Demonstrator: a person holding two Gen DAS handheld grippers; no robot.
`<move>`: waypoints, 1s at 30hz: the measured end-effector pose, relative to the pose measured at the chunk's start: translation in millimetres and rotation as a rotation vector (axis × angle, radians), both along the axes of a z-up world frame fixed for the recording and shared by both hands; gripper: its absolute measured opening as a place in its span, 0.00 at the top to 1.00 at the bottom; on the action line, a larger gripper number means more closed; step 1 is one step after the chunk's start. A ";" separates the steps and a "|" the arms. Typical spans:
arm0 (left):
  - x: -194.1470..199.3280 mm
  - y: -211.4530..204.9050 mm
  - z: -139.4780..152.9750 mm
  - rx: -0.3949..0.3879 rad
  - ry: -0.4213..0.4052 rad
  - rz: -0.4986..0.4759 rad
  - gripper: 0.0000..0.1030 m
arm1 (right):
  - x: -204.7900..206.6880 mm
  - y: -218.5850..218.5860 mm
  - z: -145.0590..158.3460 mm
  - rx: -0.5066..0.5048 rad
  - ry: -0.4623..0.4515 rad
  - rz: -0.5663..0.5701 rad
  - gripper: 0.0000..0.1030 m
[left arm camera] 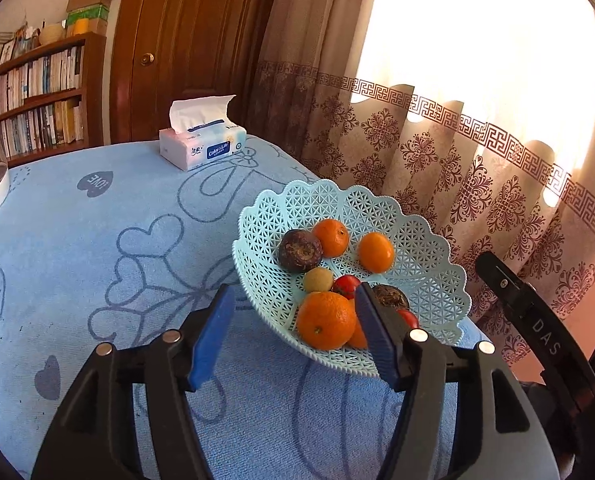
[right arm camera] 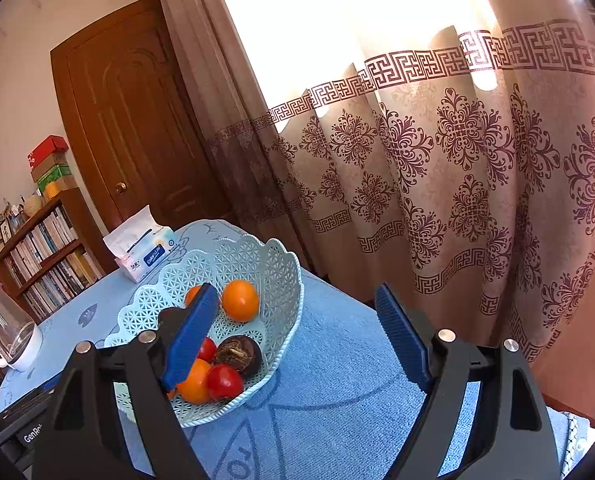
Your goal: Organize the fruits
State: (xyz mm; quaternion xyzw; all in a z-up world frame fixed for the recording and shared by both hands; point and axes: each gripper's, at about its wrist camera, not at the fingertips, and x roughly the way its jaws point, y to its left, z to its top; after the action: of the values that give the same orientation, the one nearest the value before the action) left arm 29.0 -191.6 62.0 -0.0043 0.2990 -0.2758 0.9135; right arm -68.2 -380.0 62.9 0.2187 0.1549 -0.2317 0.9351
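Observation:
A light blue lattice basket [left arm camera: 425,264] stands near the table's right edge and holds several fruits: oranges [left arm camera: 326,320], dark passion fruits [left arm camera: 299,250], red tomatoes [left arm camera: 347,286] and a small tan longan [left arm camera: 317,280]. My left gripper [left arm camera: 293,300] is open and empty, raised above the basket's near rim. The basket [right arm camera: 257,264] also shows in the right wrist view with an orange [right arm camera: 240,300], a tomato [right arm camera: 224,382] and a passion fruit [right arm camera: 239,355]. My right gripper [right arm camera: 297,300] is open and empty, to the right of the basket above the cloth.
A blue towel cloth [left arm camera: 97,260] with heart prints covers the table. A tissue pack [left arm camera: 201,148] lies at the far side. A glass jug [right arm camera: 9,332] stands at the left. A patterned curtain [right arm camera: 457,160] hangs close behind the table's right edge. A bookshelf and a door stand beyond.

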 end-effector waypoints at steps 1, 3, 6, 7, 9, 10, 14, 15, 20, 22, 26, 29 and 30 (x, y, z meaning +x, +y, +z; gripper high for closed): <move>-1.7 1.0 0.6 0.006 -0.009 0.005 0.37 | 0.1 0.0 -0.1 0.000 0.000 -0.001 0.16; -5.4 2.0 1.7 0.028 -0.030 0.019 0.29 | 0.0 0.3 -0.1 -0.002 0.000 0.000 0.15; -9.7 3.6 3.0 0.056 -0.051 0.045 0.22 | 0.7 0.6 -0.4 -0.005 0.005 0.001 0.15; -10.5 3.9 3.1 0.064 -0.055 0.053 0.22 | 0.7 0.5 -0.2 -0.005 0.004 0.000 0.13; -11.7 5.3 3.7 0.074 -0.057 0.063 0.18 | 1.0 0.6 0.0 -0.005 0.003 0.001 0.11; -12.2 6.6 4.2 0.076 -0.059 0.071 0.14 | 1.2 0.5 0.0 -0.007 0.003 0.002 0.11; -14.0 13.8 7.7 0.073 -0.071 0.104 0.12 | 3.5 1.7 -0.7 -0.009 0.009 0.016 0.10; -13.9 16.1 8.3 0.069 -0.071 0.111 0.12 | 3.9 1.9 -1.1 -0.008 0.012 0.019 0.10; -13.9 23.0 12.0 0.079 -0.095 0.163 0.12 | 4.8 3.0 -1.6 -0.007 0.016 0.022 0.09; -15.1 24.6 14.2 0.088 -0.112 0.183 0.12 | 4.3 3.7 -1.2 -0.008 0.014 0.029 0.09; -15.7 28.2 17.6 0.092 -0.129 0.207 0.12 | 3.4 11.8 -0.6 -0.010 0.023 0.076 0.09; -14.6 31.0 18.8 0.088 -0.127 0.220 0.12 | 1.4 21.9 0.3 -0.032 0.032 0.118 0.09; -14.5 32.3 19.2 0.088 -0.128 0.224 0.09 | 0.8 25.6 0.5 -0.039 0.037 0.132 0.09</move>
State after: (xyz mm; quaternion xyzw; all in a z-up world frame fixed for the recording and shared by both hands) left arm 14.5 -159.4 81.2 0.0201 0.2494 -0.1585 0.9551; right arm -67.4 -354.4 63.4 0.1854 0.1815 -0.1763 0.9495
